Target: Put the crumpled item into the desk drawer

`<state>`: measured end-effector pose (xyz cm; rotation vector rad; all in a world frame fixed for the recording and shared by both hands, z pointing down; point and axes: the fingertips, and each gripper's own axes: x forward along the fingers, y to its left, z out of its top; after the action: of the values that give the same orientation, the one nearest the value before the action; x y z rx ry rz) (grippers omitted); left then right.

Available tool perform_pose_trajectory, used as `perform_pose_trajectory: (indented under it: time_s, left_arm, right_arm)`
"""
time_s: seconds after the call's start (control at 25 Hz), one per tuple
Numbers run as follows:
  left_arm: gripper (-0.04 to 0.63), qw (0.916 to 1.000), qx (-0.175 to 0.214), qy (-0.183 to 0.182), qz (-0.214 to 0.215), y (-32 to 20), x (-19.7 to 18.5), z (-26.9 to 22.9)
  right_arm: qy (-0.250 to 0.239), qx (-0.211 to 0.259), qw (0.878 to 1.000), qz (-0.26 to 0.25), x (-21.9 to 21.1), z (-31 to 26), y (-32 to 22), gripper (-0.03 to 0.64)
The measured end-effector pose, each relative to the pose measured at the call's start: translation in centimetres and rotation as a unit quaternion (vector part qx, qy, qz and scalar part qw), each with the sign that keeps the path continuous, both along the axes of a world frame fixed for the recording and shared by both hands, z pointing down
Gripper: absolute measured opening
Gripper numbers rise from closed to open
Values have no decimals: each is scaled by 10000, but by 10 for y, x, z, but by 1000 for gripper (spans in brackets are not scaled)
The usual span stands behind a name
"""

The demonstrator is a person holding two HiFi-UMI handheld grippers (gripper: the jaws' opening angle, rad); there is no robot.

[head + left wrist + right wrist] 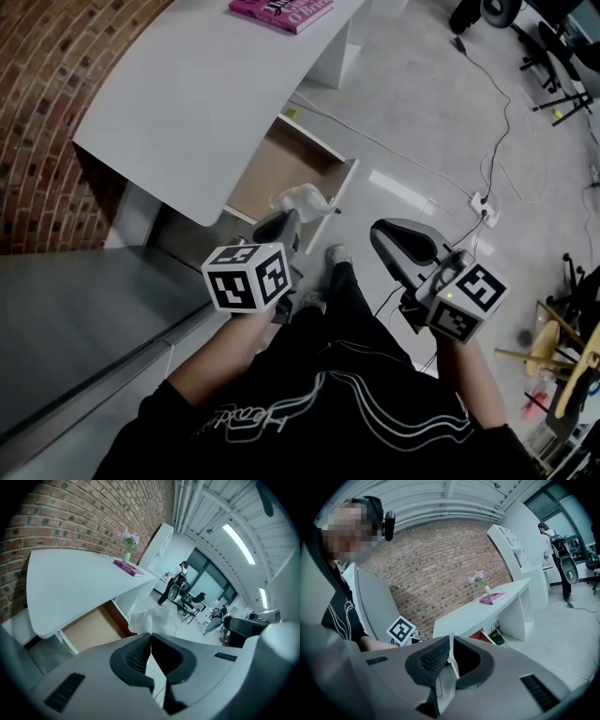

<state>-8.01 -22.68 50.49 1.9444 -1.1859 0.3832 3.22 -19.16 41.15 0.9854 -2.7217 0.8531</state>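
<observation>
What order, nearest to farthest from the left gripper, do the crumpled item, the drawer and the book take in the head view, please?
1. Crumpled item: right at the left gripper's tips.
2. Drawer: open just beyond and below, under the desk edge.
3. Book: farthest, on the desk at the top of the view.
</observation>
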Motion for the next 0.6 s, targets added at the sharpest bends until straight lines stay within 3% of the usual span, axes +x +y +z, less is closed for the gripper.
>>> perform_pose_trajectory:
  time_s: [0.28, 0.6]
  left_arm:
    - [23, 9974, -372, -481, -377, -50, 3, 43]
    - [23, 9924, -778, -668, -676, -99, 16, 107]
  right_arm:
    - [-88, -121, 9995, -292, 18, 12, -68, 54]
    - [-113, -375, 9979, -523, 40, 47, -130, 54]
